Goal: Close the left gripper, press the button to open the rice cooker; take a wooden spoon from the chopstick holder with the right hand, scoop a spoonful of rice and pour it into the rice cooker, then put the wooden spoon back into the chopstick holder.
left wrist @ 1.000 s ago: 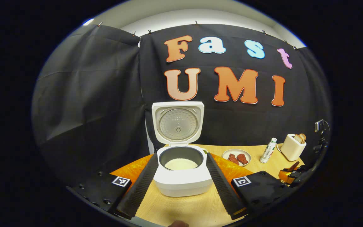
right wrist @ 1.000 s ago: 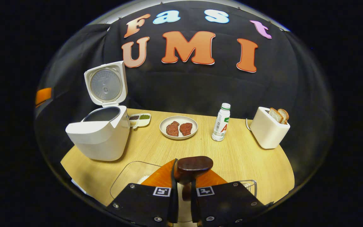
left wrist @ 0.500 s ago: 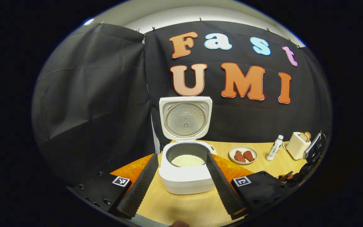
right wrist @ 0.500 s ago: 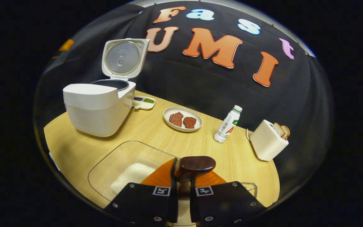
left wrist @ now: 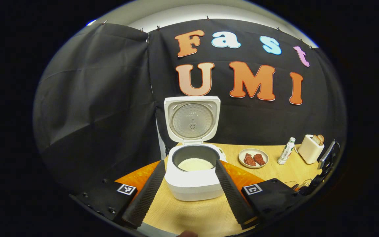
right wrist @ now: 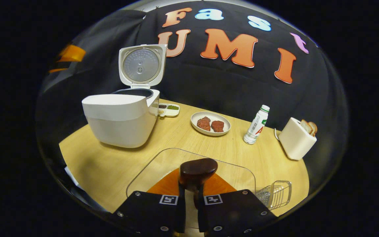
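The white rice cooker (left wrist: 192, 184) stands open with its lid (left wrist: 192, 119) upright, and white rice (left wrist: 195, 164) lies in its pot. My left gripper (left wrist: 189, 162) is open, its fingers spread either side of the cooker's front without touching it. My right gripper (right wrist: 191, 194) is shut on the handle of the dark wooden spoon (right wrist: 197, 169), whose bowl sticks up above the clear glass rice container (right wrist: 163, 164). Whether the spoon carries rice is hidden. The wire chopstick holder (right wrist: 275, 194) stands just right of the container. The cooker (right wrist: 123, 120) sits to the far left.
On the wooden table (right wrist: 104, 164) are a plate of meat (right wrist: 211, 123), a white bottle (right wrist: 257, 125), a toaster with bread (right wrist: 296, 138) and a small condiment dish (right wrist: 168, 110) behind the cooker. The table's front edge is close below both grippers.
The right gripper, still holding the spoon, has swung and lifted over the glass container, so the cooker now sits nearer the view's middle. The left gripper has only drifted slightly.
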Demonstrator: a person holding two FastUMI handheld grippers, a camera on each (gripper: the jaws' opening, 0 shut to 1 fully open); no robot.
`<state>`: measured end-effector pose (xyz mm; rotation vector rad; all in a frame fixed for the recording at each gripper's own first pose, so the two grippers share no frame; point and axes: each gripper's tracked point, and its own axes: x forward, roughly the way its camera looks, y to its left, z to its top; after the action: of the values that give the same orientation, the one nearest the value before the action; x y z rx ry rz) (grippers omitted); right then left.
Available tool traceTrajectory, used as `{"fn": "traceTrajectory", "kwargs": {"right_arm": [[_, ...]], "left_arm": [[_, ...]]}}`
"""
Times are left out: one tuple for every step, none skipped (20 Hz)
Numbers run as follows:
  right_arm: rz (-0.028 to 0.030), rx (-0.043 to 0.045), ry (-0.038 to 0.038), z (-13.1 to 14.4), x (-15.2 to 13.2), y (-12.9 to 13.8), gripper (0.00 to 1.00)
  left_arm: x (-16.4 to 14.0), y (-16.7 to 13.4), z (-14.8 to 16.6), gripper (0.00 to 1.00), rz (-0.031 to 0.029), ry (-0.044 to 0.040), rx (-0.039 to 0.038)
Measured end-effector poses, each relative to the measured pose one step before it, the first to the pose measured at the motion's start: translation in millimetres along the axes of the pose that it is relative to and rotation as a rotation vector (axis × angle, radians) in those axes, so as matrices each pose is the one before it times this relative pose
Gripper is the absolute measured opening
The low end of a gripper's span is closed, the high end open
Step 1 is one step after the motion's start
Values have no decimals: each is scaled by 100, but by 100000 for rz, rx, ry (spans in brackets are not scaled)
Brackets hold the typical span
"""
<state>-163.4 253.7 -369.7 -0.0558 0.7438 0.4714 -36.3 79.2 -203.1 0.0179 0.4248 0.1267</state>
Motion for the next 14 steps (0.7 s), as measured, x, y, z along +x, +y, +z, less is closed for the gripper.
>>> {"fn": "traceTrajectory", "kwargs": {"right_arm": [[2735, 3812, 620, 49, -99, 771, 14], [3460, 4878, 897, 10, -80, 812, 14], [2571, 4163, 1178, -175, -138, 618, 14], [1705, 4671, 1106, -144, -116, 376, 14], [-9, 4301, 650, 102, 92, -158, 14], [-127, 4711, 605, 127, 132, -274, 14], [647, 6149, 1181, 65, 68, -253, 14], [558, 7390, 2250, -184, 188, -81, 14], [613, 8349, 1511, 17, 179, -492, 14], [1168, 7426, 1161, 151, 4, -258, 14], [1148, 6569, 1536, -85, 76, -370, 14], [1231, 7185, 784, -43, 78, -184, 14], [1127, 4981, 1484, -117, -7, -270, 14], [1616, 6646, 528, 5, 6, -68, 14]], "left_arm": [[61, 71, -157, 100, -343, 890, -779], [24, 140, -119, 100, -237, 653, -567], [86, 157, -139, 100, -118, 498, -262], [12, 106, -64, 100, -265, 412, -57], [2, 107, 6, 100, -256, 178, -7], [-5, 66, 52, 100, -703, 378, 142], [96, 8, -68, 100, -645, 186, 183], [85, -48, 27, 100, -908, 332, 303], [53, -7, -62, 100, -804, 158, 416], [210, -70, 174, 100, -900, -49, 392], [128, -51, 59, 100, -853, 68, 269], [175, -131, 161, 100, -1079, -57, -20], [90, -187, -41, 100, -1206, 176, -40], [84, -79, 8, 100, -801, -38, 50]]}}
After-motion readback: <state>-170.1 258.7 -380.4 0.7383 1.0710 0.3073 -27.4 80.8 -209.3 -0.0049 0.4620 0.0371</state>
